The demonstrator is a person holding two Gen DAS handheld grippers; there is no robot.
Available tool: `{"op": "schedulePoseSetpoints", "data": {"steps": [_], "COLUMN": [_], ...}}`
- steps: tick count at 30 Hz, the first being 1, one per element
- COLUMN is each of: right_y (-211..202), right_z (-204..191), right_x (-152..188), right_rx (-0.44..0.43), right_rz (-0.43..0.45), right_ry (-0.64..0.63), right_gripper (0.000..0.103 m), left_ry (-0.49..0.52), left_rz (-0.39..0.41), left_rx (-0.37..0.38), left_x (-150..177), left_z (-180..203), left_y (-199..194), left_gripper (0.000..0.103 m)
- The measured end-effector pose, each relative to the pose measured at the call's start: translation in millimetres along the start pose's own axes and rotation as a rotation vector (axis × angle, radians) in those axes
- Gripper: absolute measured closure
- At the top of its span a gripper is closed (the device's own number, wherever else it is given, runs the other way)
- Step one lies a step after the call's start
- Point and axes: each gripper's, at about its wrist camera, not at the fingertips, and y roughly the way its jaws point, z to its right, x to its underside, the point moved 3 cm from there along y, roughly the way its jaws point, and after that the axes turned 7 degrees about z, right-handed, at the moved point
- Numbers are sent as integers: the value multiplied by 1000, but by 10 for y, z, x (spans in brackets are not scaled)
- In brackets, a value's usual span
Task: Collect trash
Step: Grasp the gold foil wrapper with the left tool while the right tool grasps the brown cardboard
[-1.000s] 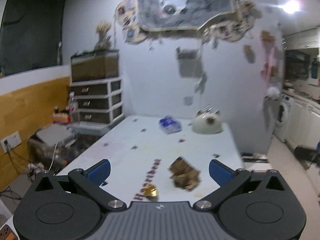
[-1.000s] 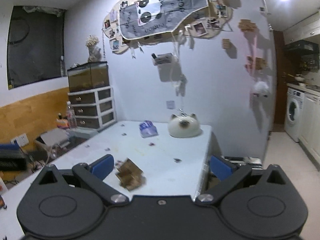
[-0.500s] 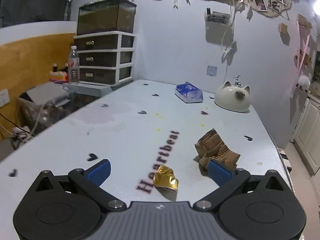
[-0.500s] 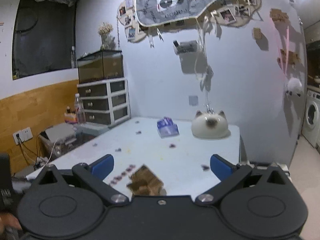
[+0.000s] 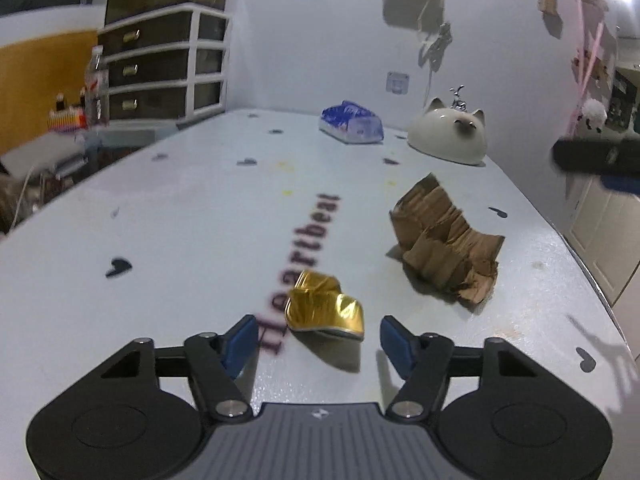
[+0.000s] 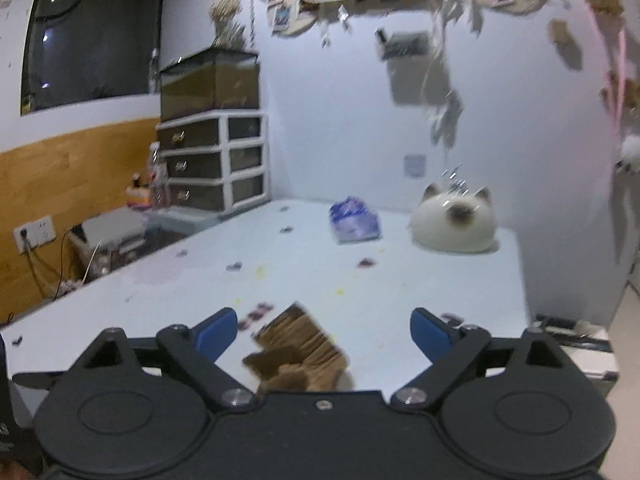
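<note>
Both hand-held grippers lower, narrower.

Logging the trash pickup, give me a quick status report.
Left claw closing around gold wrapper, pads not touching. Right claw closing, crumpled cardboard between, untouched. Nothing in the way.

Bench (image 5: 192,208) wide and bare at 9 to 11 o'clock of the left gripper (image 5: 318,338); free passage there.

Gold foil wrapper (image 5: 324,308) sits just ahead at 12 between the closing jaws, untouched, small gaps on both sides.

Crumpled cardboard (image 5: 444,240) blocks 1 to 2 o'clock, apart from the foil.

Far end: blue packet (image 5: 352,122) at 12, cat-shaped dish (image 5: 448,136) at 1, both near the wall.

Right gripper (image 6: 320,334), jaws wide and closing: cardboard (image 6: 298,350) low between them, clear bench beyond.

Drawer unit (image 6: 212,160) stands off-bench at 10.
</note>
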Motion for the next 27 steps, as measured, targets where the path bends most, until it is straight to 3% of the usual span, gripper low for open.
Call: {"op": "schedulePoseSetpoints", "data": {"steps": [8, 17, 20, 27], "right_y": [368, 727, 836, 857], "right_z": [-273, -360, -425, -364], "right_x": [353, 470, 505, 626], "right_rx": [-35, -77, -77, -54], "right_rz": [-30, -81, -105, -164], "right_ry": [-124, -86, -105, -50], "right_gripper": [10, 25, 31, 61], "left_ry": [-64, -66, -69, -68], "left_rz": [31, 15, 11, 15], "left_rx": [25, 19, 21, 19], "left_x": [-14, -21, -23, -22], "left_z": [-36, -34, -42, -44], "left_y": [30, 74, 76, 80], "left_gripper": [42, 48, 48, 48]}}
